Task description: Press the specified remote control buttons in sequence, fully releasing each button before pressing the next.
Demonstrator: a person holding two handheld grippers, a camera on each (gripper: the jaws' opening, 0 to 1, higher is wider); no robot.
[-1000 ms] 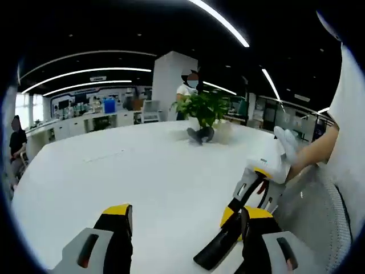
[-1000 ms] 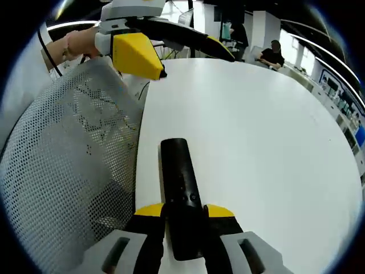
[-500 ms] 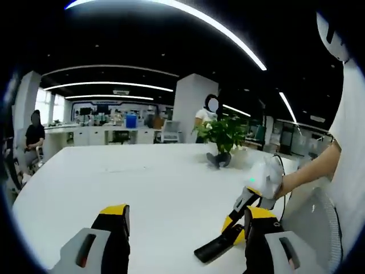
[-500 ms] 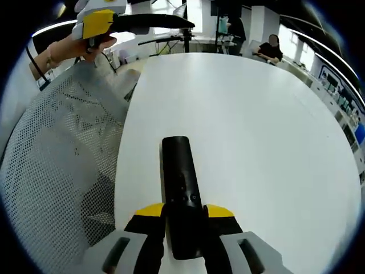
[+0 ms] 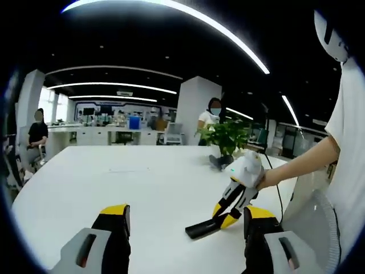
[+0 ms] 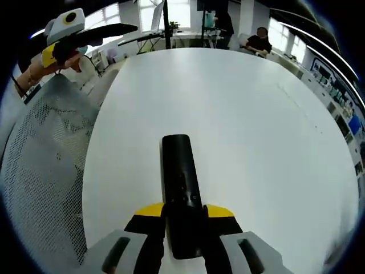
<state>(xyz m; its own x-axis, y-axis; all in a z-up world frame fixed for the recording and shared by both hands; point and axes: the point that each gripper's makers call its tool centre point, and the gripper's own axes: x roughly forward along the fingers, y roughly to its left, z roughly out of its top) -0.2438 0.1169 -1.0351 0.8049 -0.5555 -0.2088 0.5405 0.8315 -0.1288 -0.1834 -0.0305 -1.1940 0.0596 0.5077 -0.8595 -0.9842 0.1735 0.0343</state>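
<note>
Gripping the black remote (image 6: 180, 188) over the white counter (image 6: 256, 125), the right tool (image 6: 183, 220) is holding it ready — the left tool (image 5: 181, 228) is hanging wide, pressing nothing yet.

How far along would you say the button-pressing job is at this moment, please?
Done: the black remote is picked up, clamped between the right gripper's fingers and held above the white table. In hand: the left gripper is open and held off to the side, touching no button. Left: as far as the pictures tell, the whole press sequence; they cannot show whether any button has been pressed.
</note>
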